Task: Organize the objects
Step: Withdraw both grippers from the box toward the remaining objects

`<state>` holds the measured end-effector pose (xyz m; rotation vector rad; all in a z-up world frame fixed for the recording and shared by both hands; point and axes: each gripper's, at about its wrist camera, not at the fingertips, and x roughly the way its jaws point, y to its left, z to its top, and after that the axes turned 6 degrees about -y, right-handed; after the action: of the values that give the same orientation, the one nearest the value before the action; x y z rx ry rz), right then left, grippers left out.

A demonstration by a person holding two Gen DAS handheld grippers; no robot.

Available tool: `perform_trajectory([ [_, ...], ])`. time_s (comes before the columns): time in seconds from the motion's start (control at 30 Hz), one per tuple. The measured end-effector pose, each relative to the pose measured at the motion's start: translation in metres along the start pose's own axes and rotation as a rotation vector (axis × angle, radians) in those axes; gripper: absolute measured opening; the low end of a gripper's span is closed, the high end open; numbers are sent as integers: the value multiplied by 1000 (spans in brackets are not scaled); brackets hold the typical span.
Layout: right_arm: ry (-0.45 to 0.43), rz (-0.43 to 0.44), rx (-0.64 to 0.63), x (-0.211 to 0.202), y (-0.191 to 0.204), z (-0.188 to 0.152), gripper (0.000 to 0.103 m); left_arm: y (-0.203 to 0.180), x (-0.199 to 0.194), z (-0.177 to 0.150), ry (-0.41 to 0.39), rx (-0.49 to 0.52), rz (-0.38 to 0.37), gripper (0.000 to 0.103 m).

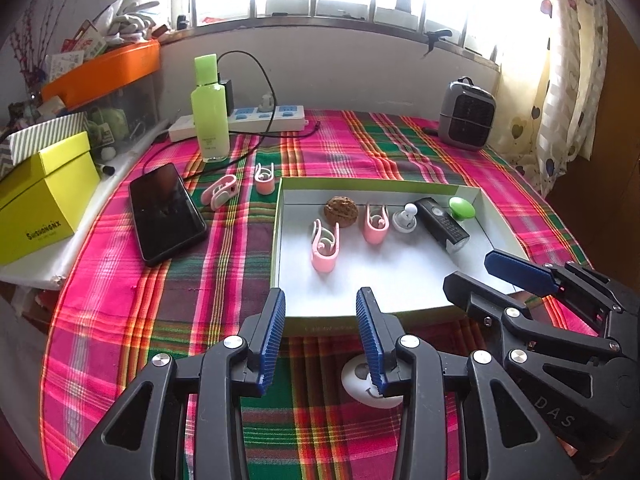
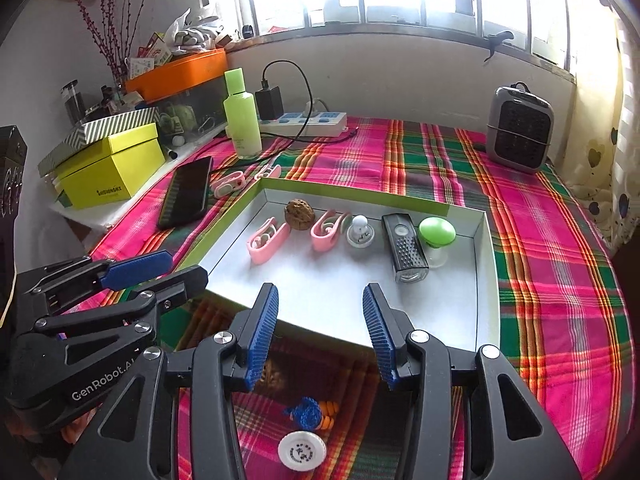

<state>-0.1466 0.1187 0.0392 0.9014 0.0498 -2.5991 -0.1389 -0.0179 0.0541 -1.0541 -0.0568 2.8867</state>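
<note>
A shallow white tray with a green rim (image 1: 376, 186) (image 2: 360, 196) holds two pink clips (image 1: 325, 250) (image 1: 376, 226), a walnut (image 1: 340, 210), a small white knob (image 1: 406, 218), a black bike light (image 1: 442, 224) and a green mushroom-shaped piece (image 1: 462, 207). Two more pink clips (image 1: 220, 192) (image 1: 265, 179) lie on the cloth left of the tray. My left gripper (image 1: 321, 292) hangs open and empty over the tray's near edge. Beside it my right gripper (image 2: 320, 288) is also open and empty. A white round cap (image 2: 302, 450) and a blue-orange knitted toy (image 2: 310, 414) lie below it.
A black phone (image 1: 166, 212) lies left of the tray, with a green bottle (image 1: 210, 112) and a power strip (image 1: 260, 118) behind it. A grey heater (image 1: 466, 114) stands at the back right. A yellow box (image 1: 44, 200) and clutter fill the left shelf.
</note>
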Motion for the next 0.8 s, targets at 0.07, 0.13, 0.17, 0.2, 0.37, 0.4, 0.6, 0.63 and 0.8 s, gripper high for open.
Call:
perform_trajectory([
  [0.07,-3,-3,2,-3,0,-3,45,-1,-2,-3,1,1,-2,35],
  [0.13,-4,0,2,-6,2,-6,45,-1,-5,-7,-1,-1,-6,35],
  [0.17,-3,3,2,-7,2,-8,45,-1,-6,-9,-1,-3,-8,36],
  [0.2,-1,4,0,-9,3,-10,45,-1,-7,-11,1,-7,-10,36],
  [0.37,-6,5,-17,-18,5,-22,46,4,-10,-19,11,-21,-25,39],
  [0.4,-4,5,-17,-20,5,-24,46,5,-11,-21,14,-26,-25,40],
  [0.6,0,2,12,-27,-3,-36,46,11,-15,-31,19,-53,-38,40],
  [0.63,2,2,15,-27,-3,-38,46,11,-16,-33,19,-56,-44,40],
  [0.8,8,2,24,-32,-6,-47,46,13,-16,-43,39,-66,-62,41],
])
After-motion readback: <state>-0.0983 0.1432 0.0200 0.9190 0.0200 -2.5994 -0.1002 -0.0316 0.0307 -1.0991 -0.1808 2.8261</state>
